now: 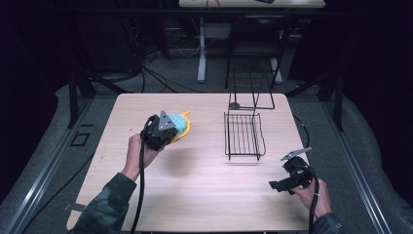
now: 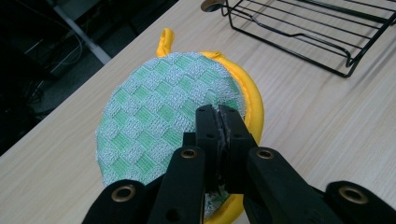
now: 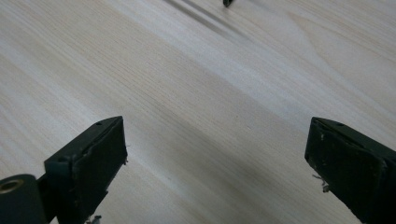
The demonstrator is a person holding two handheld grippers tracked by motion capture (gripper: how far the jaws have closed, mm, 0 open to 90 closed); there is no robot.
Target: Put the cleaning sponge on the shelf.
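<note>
A round pot holder, green-and-white checked with a yellow rim and loop, hangs tilted just above the light wood table. My left gripper is shut on its near edge. In the high view the left gripper holds the pot holder at the table's left-middle. My right gripper stands open over bare wood, nothing between its pads. From above, the right gripper hovers near the front right corner, held in a hand.
A black wire rack stands right of centre on the table, with an upright wire frame behind it; its corner lies to the right of the pot holder. Dark floor, cables and table legs lie beyond the far edge.
</note>
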